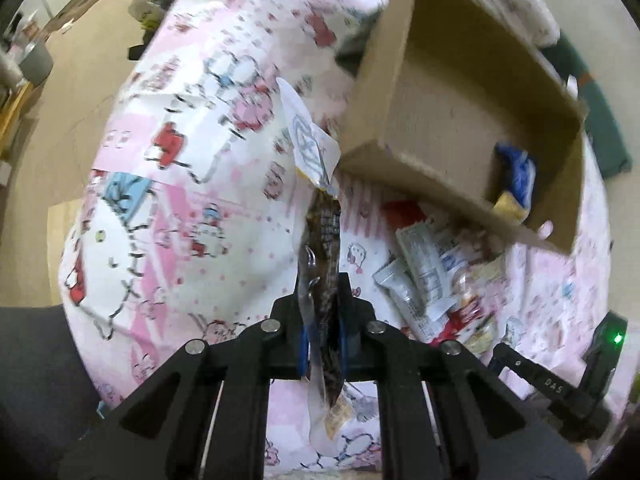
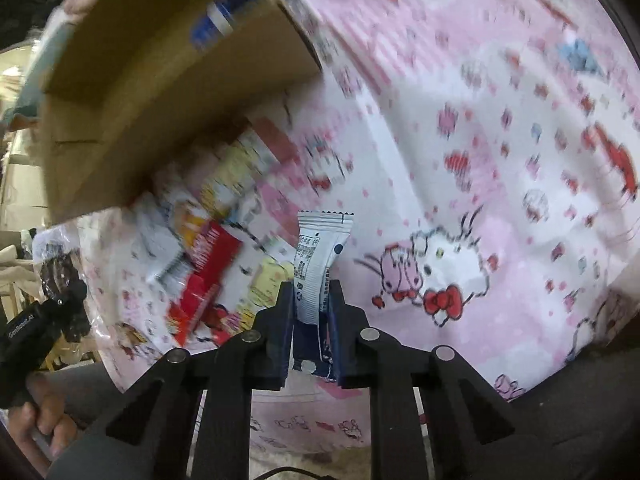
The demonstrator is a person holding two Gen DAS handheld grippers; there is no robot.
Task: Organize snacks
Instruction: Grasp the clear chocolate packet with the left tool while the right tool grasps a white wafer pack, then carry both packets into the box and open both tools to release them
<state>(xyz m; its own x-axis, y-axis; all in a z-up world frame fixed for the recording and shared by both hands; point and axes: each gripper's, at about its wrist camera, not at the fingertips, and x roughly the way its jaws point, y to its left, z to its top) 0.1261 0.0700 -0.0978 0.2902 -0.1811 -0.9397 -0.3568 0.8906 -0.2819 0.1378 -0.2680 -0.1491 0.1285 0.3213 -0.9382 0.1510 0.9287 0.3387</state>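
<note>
My left gripper (image 1: 322, 300) is shut on a long clear snack bag (image 1: 322, 240) with dark pieces and a white top, held above the pink cartoon cloth. A cardboard box (image 1: 452, 92) lies to its upper right with a blue and yellow packet (image 1: 516, 180) inside. My right gripper (image 2: 312, 300) is shut on a white and blue snack packet (image 2: 320, 256), held upright above the cloth. The box (image 2: 160, 92) is up left of it. A heap of snack packets (image 2: 208, 256) lies between box and gripper; it also shows in the left wrist view (image 1: 436, 276).
The pink cartoon cloth (image 1: 192, 184) covers the round surface. The floor (image 1: 80, 80) lies beyond its left edge. The other gripper (image 1: 560, 392) shows at lower right in the left view, and at lower left in the right view (image 2: 44, 320).
</note>
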